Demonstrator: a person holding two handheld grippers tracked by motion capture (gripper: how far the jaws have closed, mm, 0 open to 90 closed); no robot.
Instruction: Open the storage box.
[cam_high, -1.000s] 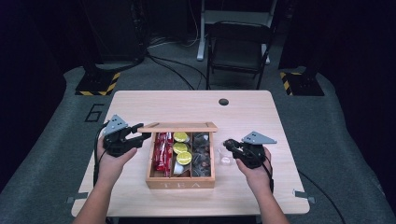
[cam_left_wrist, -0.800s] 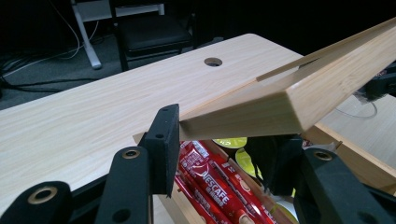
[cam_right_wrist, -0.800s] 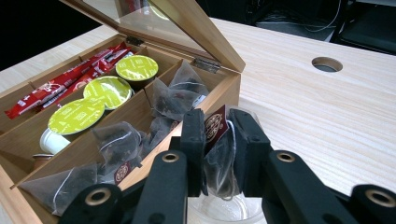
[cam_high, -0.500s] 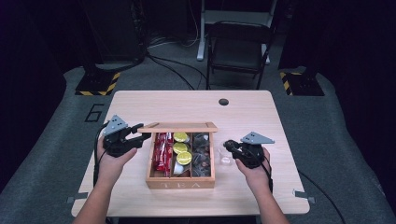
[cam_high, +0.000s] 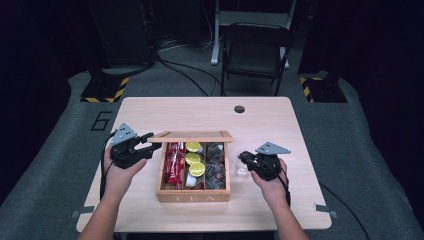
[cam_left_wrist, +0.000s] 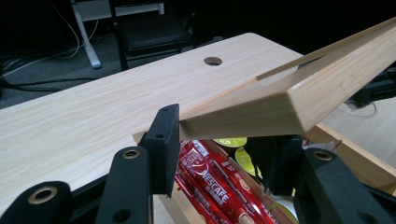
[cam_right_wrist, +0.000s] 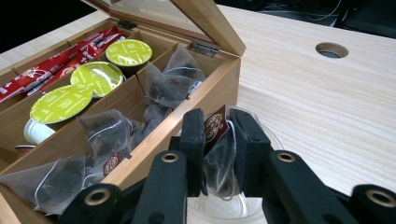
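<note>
Two grippers work the tea box (cam_high: 192, 192): the left gripper (cam_left_wrist: 219, 154) clamps its raised lid (cam_left_wrist: 299, 88); the right gripper (cam_right_wrist: 218, 140) pinches a tea bag (cam_right_wrist: 215, 154), seemingly over a glass cup (cam_right_wrist: 261, 140) beside it. Slipping jaws would drop the lid shut.

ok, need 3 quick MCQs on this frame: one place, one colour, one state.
1. Where is the right gripper's tea bag?
A. over the clear glass cup
B. in the red-stick compartment
C. on the floor

2. What colour are the coffee capsules's lids?
A. blue
B. yellow-green
C. white

3. How is the tea box's lid?
A. shut flat
B. lying off the box
C. raised, held by the left gripper

Answers: 1 A, bag hangs between the jaws above the cup; 2 B, lime foil tops; 3 C, jaws clamp the lifted edge.
</note>
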